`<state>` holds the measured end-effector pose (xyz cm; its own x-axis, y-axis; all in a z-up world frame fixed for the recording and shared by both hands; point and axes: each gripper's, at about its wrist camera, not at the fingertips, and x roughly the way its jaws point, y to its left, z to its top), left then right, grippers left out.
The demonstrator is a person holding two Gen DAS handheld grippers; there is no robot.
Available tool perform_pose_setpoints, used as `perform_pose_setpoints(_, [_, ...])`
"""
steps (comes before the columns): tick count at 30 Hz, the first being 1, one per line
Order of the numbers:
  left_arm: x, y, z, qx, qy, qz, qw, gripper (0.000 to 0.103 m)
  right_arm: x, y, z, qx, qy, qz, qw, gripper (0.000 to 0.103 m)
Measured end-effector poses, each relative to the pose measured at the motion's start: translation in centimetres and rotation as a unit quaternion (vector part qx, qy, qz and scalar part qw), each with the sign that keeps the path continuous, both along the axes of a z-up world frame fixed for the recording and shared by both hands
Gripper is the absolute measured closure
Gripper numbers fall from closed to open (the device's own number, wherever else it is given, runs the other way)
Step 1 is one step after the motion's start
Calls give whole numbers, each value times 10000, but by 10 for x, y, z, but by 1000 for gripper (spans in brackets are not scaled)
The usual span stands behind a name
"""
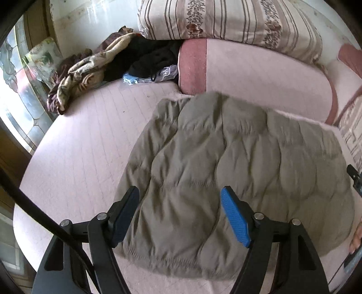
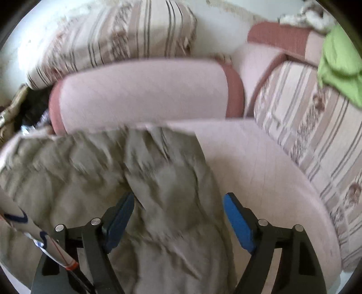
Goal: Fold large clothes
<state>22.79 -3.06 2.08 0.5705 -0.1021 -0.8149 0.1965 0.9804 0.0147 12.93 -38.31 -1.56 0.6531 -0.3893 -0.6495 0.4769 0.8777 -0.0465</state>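
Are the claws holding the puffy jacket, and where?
No. Both the left claw and the right claw are open above the jacket, gripping nothing.

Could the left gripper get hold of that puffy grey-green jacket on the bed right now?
Probably yes. The left gripper is open right above the quilted jacket, which lies spread on the pink bed cover with nothing over it.

Bare pink mattress (image 1: 86, 144) open left of the quilted khaki jacket (image 1: 226, 171); pink bolster (image 1: 260, 77) and striped pillow (image 1: 226, 20) wall off the far side (crumpled clothes heap (image 1: 95, 67) fills the far-left corner).
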Motion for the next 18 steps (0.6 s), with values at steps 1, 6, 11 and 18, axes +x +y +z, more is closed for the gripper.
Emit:
perform_pose_setpoints(1, [11, -4, 1, -124, 76, -44, 9999, 28, 4, 3, 5, -18, -25, 63, 10000, 18])
perform_pose_setpoints(6, [58, -32, -18, 2, 256, -64, 9997, 28, 58, 20, 11, -328, 140, 332, 9988, 18])
perform_pose_setpoints(11, [107, -44, -57, 184, 619, 49, 9979, 27, 108, 16, -19, -246, 523, 415, 9975, 18])
perform_pose_setpoints(18, [139, -50, -81, 43, 579, 86, 9983, 12, 143, -14, -60, 269, 662, 288, 9970, 14])
